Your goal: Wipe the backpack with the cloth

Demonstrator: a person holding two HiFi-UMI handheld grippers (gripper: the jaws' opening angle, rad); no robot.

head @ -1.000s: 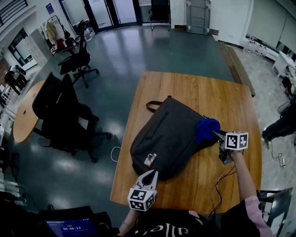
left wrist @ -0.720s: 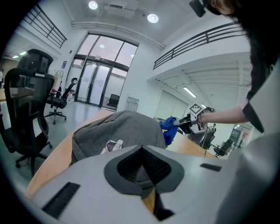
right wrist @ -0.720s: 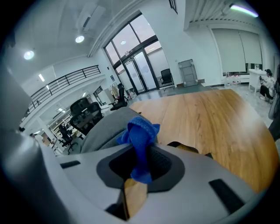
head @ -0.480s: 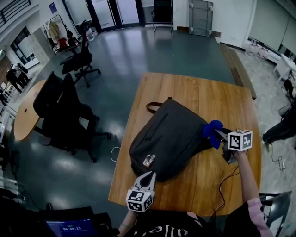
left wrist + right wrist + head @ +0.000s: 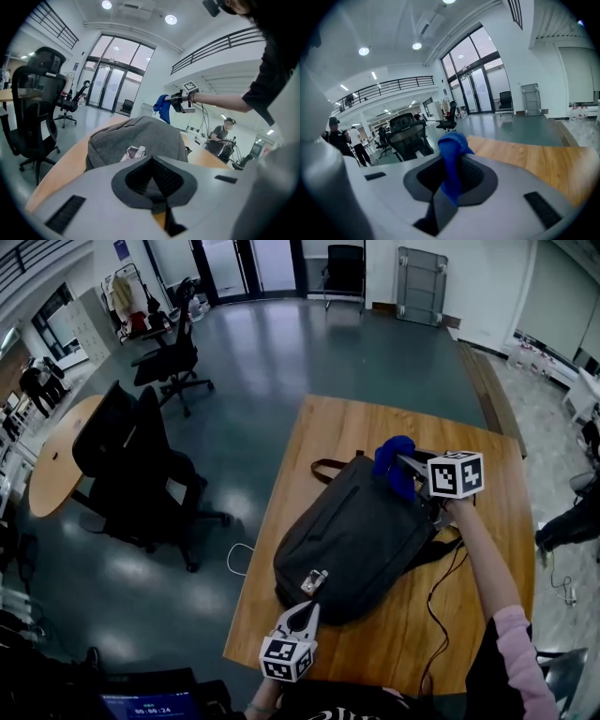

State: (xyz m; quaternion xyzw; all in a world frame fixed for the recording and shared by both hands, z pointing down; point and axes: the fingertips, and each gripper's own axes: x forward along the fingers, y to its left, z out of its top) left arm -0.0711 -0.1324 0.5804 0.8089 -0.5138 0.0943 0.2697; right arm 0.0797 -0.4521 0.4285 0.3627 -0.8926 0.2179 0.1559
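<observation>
A dark grey backpack (image 5: 361, 535) lies flat on the wooden table (image 5: 487, 465), with a brown handle at its far end and a small tag (image 5: 312, 580) near its front. My right gripper (image 5: 401, 463) is shut on a blue cloth (image 5: 393, 465) and holds it in the air above the backpack's far top corner. In the right gripper view the blue cloth (image 5: 451, 161) hangs pinched between the jaws. My left gripper (image 5: 302, 613) sits shut and empty at the backpack's near end. The left gripper view shows the backpack (image 5: 140, 138) just ahead and the blue cloth (image 5: 162, 107) beyond it.
Black office chairs (image 5: 127, 451) stand on the floor left of the table. A round wooden table (image 5: 52, 465) is further left. A cable (image 5: 441, 592) trails over the table beside my right arm. A person (image 5: 224, 137) stands far off in the left gripper view.
My right gripper has lifted the blue cloth from the backpack's right side and carried it up and away to above the far top corner. The left gripper stayed put.
</observation>
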